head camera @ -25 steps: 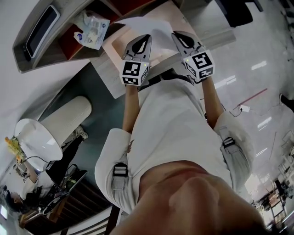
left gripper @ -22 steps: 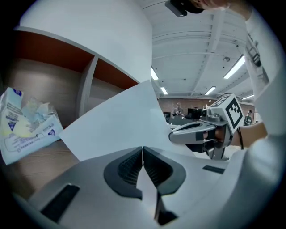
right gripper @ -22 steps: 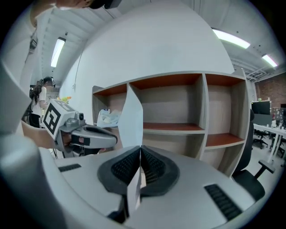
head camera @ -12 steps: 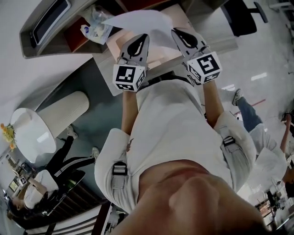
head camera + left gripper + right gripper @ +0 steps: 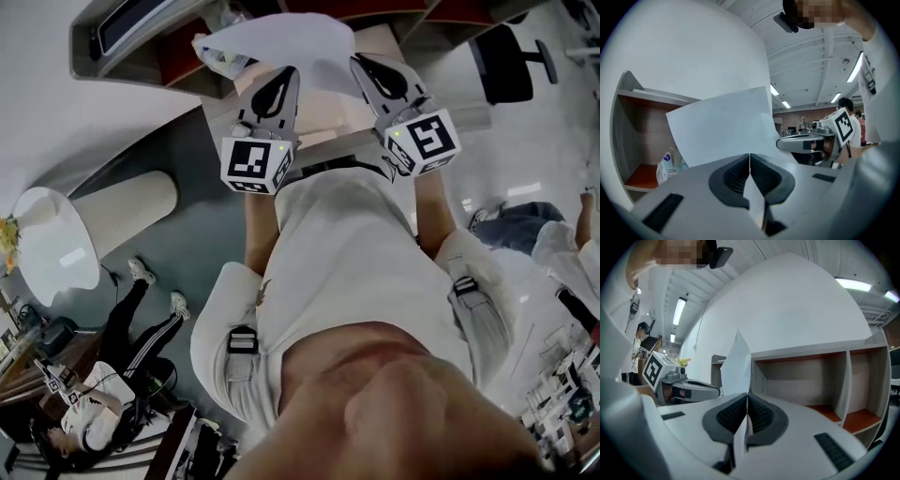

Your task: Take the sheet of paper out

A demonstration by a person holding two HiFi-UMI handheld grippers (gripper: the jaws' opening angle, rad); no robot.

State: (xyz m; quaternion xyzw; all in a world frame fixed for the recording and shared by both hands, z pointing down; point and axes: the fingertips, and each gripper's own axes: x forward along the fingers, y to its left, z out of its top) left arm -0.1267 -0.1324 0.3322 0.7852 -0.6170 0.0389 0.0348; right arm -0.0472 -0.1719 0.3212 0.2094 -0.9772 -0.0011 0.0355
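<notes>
The left gripper (image 5: pixel 287 77) and the right gripper (image 5: pixel 364 66) are each clamped shut on the near edge of the sheet of paper (image 5: pixel 281 36), held up in the air between them, before the open shelf unit (image 5: pixel 178 61).

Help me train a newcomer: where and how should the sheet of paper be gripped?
Grip the sheet of paper along its near edge, from the person's side, one pinch toward each end. It is thin and floppy, so two spread holds probably stop it drooping; the left gripper and right gripper are shut on it that way.
</notes>
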